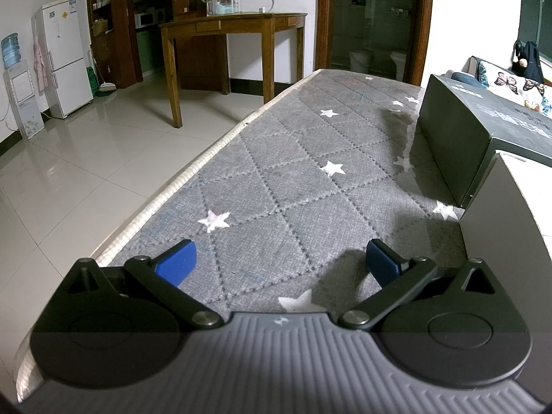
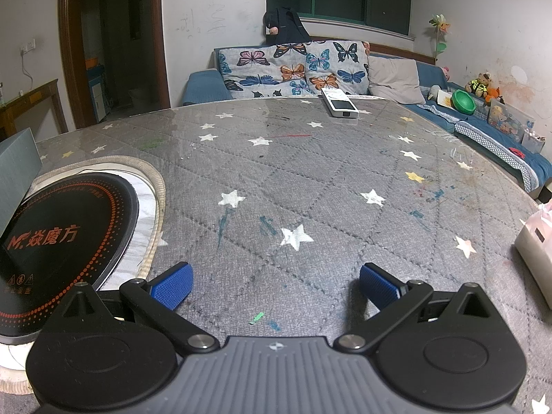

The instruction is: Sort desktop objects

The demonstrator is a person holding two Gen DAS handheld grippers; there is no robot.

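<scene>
Left wrist view, left to right: white fridge (image 1: 67,58) at upper left of frame on the tiled floor, wooden side table (image 1: 234,24) with jars at upper centre. The worktop (image 1: 303,186), covered in grey quilted fabric with white stars, runs diagonally from lower left to upper right. Left tool (image 1: 281,264) at lower centre, blue pads (image 1: 177,262) spread wide apart, nothing between them, only star fabric below. At right of frame a dark box (image 1: 465,131) with printed lettering rests on the worktop; just in front of it, at the right edge, a grey box (image 1: 507,220), close beside the right-hand pad. Right wrist view, left to right: grey box edge (image 2: 19,169) at far left; below it a black round induction cooker (image 2: 65,241) with orange dotted ring and lettering, set in a pale rimmed recess of the worktop, touching the frame's lower left. Right tool (image 2: 276,286) at lower centre, pads apart, empty, left pad just beside the cooker's rim. A small green scrap (image 2: 257,317) lies on the fabric between the pads. White remote control (image 2: 339,101) at upper centre, at the far edge of the worktop, well apart from the tool. Sofa with butterfly cover (image 2: 293,69) behind it. Pale pink-topped object (image 2: 536,255) at right edge; cannot tell what it is.
</scene>
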